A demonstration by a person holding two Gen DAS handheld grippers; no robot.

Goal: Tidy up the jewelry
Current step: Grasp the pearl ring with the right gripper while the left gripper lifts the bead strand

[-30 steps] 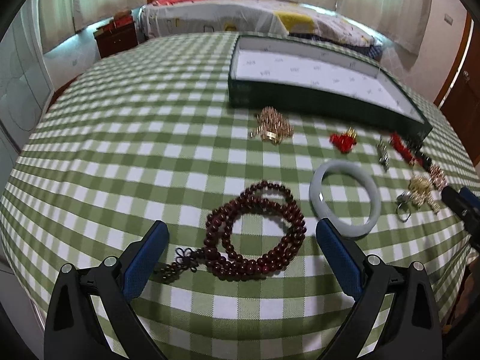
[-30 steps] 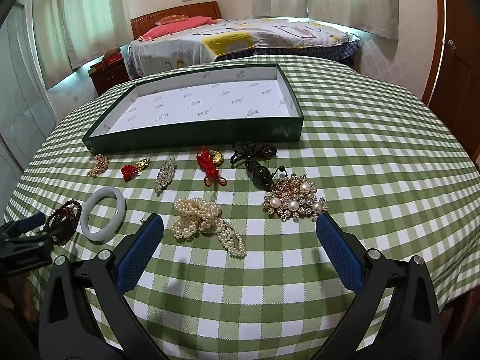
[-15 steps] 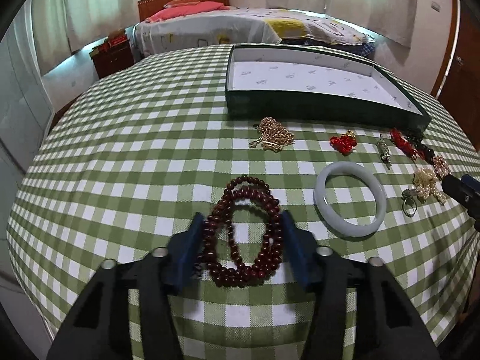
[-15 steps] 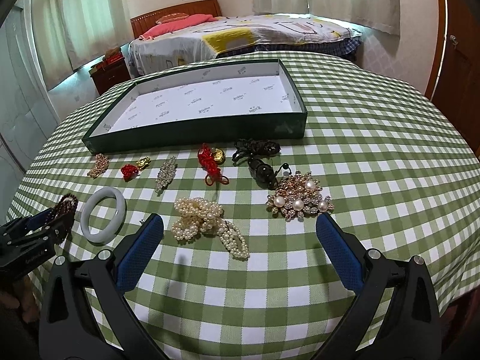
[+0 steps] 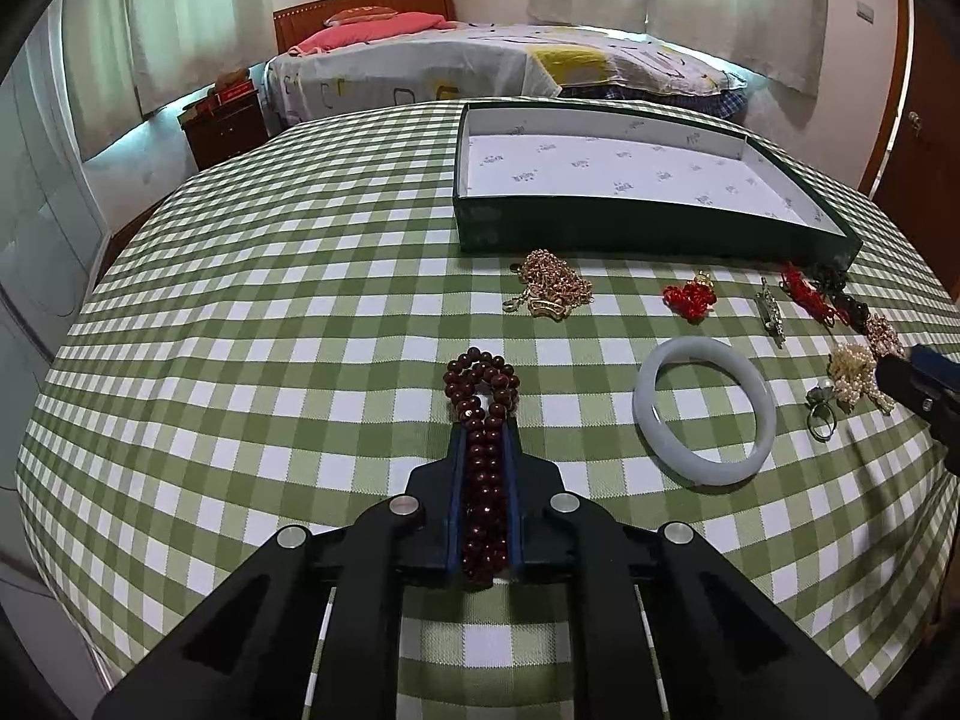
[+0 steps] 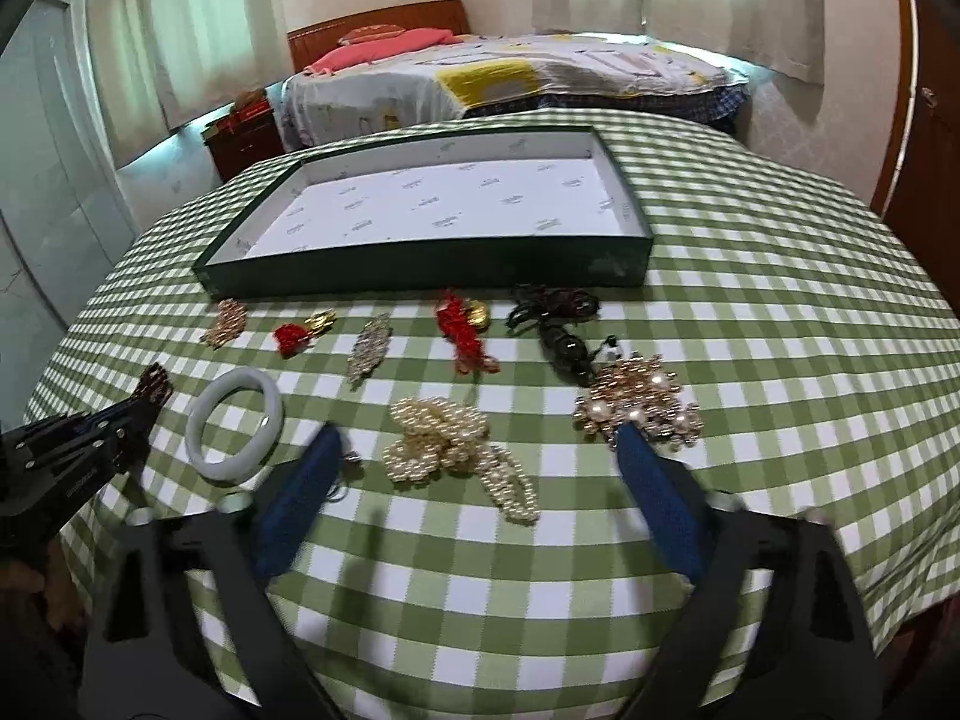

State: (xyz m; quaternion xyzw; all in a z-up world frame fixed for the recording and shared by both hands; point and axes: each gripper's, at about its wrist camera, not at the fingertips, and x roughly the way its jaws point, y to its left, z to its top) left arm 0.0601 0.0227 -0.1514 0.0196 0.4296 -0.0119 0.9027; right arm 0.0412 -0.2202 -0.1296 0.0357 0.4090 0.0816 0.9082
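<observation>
My left gripper (image 5: 483,429) is shut on the dark red bead bracelet (image 5: 483,396), whose loop sticks out past the fingertips over the checked cloth. It also shows at the left of the right wrist view (image 6: 135,399). My right gripper (image 6: 480,441) is open, its fingers either side of the pearl piece (image 6: 447,435). The green tray (image 5: 648,237) with white lining stands empty at the back. A white jade bangle (image 5: 703,411) lies right of the left gripper.
On the cloth in front of the tray (image 6: 420,267) lie a gold chain (image 5: 549,291), red knots (image 5: 690,297) (image 6: 462,330), a silver brooch (image 6: 369,348), a black cord piece (image 6: 558,330) and a pearl-and-gold brooch (image 6: 639,402). A bed stands behind.
My left gripper has shut on the red bead bracelet, squeezing it narrow. My right gripper has moved forward and narrowed around the pearl piece.
</observation>
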